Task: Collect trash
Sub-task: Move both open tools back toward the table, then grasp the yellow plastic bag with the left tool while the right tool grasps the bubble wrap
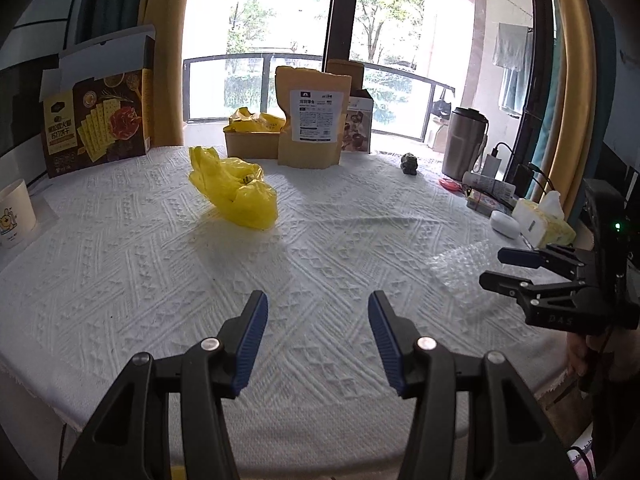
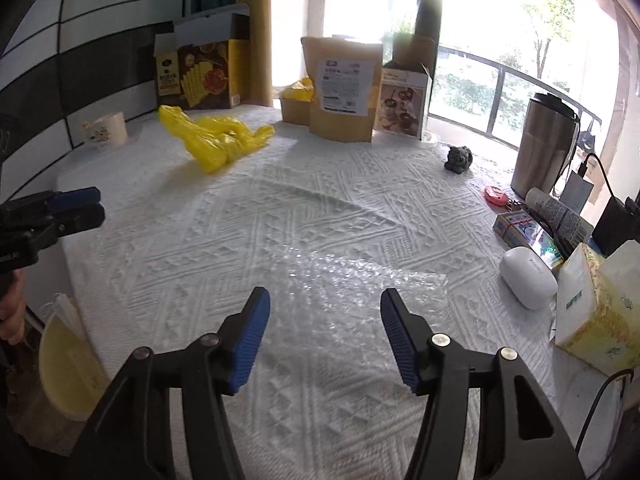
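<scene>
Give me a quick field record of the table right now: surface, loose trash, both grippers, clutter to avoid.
surface: white textured tablecloth
trash 1: crumpled yellow plastic bag, lying far left of centre
trash 2: clear bubble wrap, flat on the cloth, just ahead of the right gripper
left gripper: open, nothing between its fingers
right gripper: open, nothing gripped
back row: cracker box, brown pouch
right edge clutter: steel flask, tissue pack, white case

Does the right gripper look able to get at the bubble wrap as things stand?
Probably yes. The right gripper stands open, nothing between its fingers, and the bubble wrap lies flat on the white tablecloth straight ahead of it, with nothing between them.
</scene>
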Demonstrator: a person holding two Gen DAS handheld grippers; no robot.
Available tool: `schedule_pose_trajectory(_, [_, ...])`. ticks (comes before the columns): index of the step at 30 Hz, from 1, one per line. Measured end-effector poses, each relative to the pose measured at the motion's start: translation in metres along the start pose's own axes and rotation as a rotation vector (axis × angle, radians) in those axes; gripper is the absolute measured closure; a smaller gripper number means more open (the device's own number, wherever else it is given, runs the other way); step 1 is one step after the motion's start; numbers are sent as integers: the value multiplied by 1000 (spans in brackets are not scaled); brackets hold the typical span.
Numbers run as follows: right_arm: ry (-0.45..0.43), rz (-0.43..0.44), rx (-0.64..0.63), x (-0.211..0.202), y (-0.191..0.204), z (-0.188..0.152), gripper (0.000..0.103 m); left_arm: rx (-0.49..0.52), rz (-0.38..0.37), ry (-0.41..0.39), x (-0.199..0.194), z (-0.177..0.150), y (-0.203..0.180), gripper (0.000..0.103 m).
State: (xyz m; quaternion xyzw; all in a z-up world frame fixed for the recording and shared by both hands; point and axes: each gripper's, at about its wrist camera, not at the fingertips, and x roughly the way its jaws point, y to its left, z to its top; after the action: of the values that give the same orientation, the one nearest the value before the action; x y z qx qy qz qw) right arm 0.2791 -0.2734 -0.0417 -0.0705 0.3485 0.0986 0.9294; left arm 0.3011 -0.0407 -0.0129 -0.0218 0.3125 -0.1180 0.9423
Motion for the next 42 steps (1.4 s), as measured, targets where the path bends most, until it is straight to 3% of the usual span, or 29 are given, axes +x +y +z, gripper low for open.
schedule_pose_trajectory(4, [104,-57,9,21,-1,4,48,1,1,9,10,5,5,50])
schedule_pose_trajectory(9, [102,-50,-9,24,1,3,52,7,-5,15,18,11,6,50])
schedule_pose_trajectory(14, [81,-18,-75,21,16,-1,87,31,2,12,21,20,5,50])
schedule_pose_trajectory(16, [71,-20,-86,19,19,0,93,52,13,13,24,22,4,49])
schedule_pose_trajectory(24, [-36,50,-14,2,14,19,94,72,90,-7,35,47,20,48])
schedule_pose_trajectory(31, [-132,72,40,-8,-2,46,94,-58,175,-50,52,74,64,44])
schedule_pose_trajectory(38, [-145,82,58,-6,-12,52,94,-89,145,-73,73,91,83,45])
schedule_pose_trajectory(40, [-144,83,59,-5,-15,51,94,-70,146,-79,77,91,78,68])
schedule_pose_trajectory(41, [-143,82,58,-5,-15,51,94,-63,149,-68,80,91,77,90])
schedule_pose_trajectory(42, [-143,82,58,-5,-15,49,94,-63,146,-61,82,90,76,92])
